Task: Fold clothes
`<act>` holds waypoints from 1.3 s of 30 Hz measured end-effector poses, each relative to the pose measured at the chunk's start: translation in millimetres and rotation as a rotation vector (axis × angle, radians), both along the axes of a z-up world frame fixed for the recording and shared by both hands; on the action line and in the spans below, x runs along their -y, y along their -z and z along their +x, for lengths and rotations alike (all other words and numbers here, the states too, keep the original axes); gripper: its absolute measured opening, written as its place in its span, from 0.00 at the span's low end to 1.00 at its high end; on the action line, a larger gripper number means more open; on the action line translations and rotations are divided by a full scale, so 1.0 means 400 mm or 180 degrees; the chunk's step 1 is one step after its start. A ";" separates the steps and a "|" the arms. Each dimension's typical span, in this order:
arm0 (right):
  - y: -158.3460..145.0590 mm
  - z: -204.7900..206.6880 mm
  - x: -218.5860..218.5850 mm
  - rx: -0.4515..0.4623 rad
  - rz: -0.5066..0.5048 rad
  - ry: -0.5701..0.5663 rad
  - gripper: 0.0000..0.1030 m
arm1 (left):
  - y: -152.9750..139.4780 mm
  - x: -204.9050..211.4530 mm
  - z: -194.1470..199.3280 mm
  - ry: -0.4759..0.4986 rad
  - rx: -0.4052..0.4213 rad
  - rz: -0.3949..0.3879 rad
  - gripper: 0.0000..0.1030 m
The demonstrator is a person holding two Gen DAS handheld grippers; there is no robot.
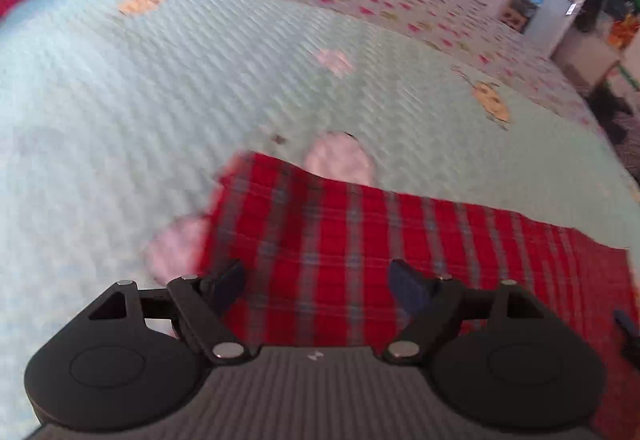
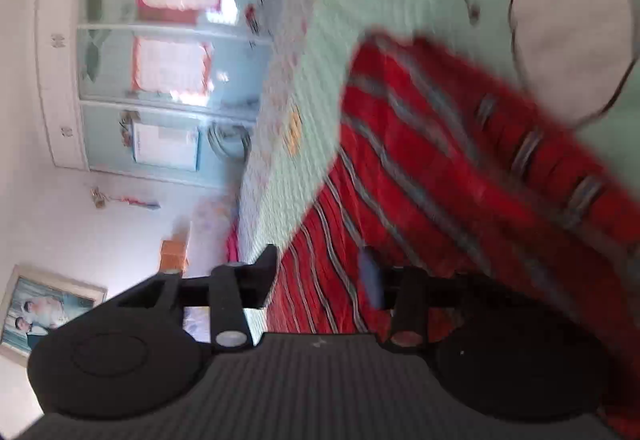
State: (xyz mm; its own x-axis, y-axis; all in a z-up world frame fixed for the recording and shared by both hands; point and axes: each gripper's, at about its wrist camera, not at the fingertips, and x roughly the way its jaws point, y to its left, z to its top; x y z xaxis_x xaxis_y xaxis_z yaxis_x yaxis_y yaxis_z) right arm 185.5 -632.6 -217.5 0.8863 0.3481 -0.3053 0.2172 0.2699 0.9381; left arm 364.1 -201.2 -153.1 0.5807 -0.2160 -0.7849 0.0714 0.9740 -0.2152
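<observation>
I have both tools over the bed (image 1: 168,88), which wears a pale green quilted cover, and the red plaid garment (image 1: 360,240) lies spread flat on it near the close edge. In the left wrist view the left gripper (image 1: 316,280) hangs just above the cloth, close to its upper left corner; its 2 fingers (image 1: 226,282) stand spread apart with only the plaid showing in the gap, so it is released and grasping nothing. In the right wrist view the picture is rolled on its side and blurred. The right gripper (image 2: 320,272) sits at the garment's edge where it meets the green cover; its fingers are parted, and I see no cloth pinched between them, so I read it as released too, though the blur makes that less certain.

My judgement is that the step in hand is the approach for a fold: each tool is lining up on an edge of the garment before a pinch. The next move calls for lowering each tool until 1 finger slides under the hem, then closing on 1 layer only, without catching the quilt beneath, and lifting both sides together so the fold lands even.
</observation>
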 end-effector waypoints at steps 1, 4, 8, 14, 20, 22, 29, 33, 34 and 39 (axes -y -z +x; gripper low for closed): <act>-0.030 -0.013 -0.009 -0.0016 -0.0222 -0.0052 0.69 | -0.012 -0.020 -0.009 -0.0045 0.0042 -0.0006 0.79; -0.115 -0.044 -0.089 0.0062 -0.0859 -0.0457 0.73 | -0.041 -0.087 -0.034 -0.0236 0.0078 -0.0105 0.80; -0.198 -0.060 -0.291 0.0201 -0.1542 -0.1207 0.73 | -0.043 -0.157 -0.053 -0.0396 -0.0055 -0.0333 0.80; -0.303 -0.064 -0.678 0.0757 -0.2934 -0.2527 0.77 | -0.003 -0.199 -0.021 -0.0320 -0.0320 -0.0665 0.80; -0.283 -0.136 -0.954 0.1334 -0.3987 -0.3375 0.79 | 0.029 -0.213 0.030 -0.0060 -0.0524 -0.0726 0.80; -0.264 -0.157 -0.996 0.1406 -0.4150 -0.3479 0.79 | 0.035 -0.211 0.033 0.0009 -0.0520 -0.0717 0.80; -0.235 -0.163 -1.065 0.1427 -0.4601 -0.3609 0.79 | 0.049 -0.214 0.037 0.0178 -0.0465 -0.0843 0.81; -0.206 -0.169 -1.093 0.1401 -0.4780 -0.3662 0.80 | 0.055 -0.214 0.046 0.0244 -0.0482 -0.0919 0.81; -0.196 -0.170 -1.104 0.1412 -0.4823 -0.3684 0.80 | 0.057 -0.212 0.050 0.0262 -0.0487 -0.0921 0.81; -0.160 -0.201 -1.155 0.1494 -0.5242 -0.3626 0.90 | 0.073 -0.211 0.065 0.0276 -0.0529 -0.1102 0.98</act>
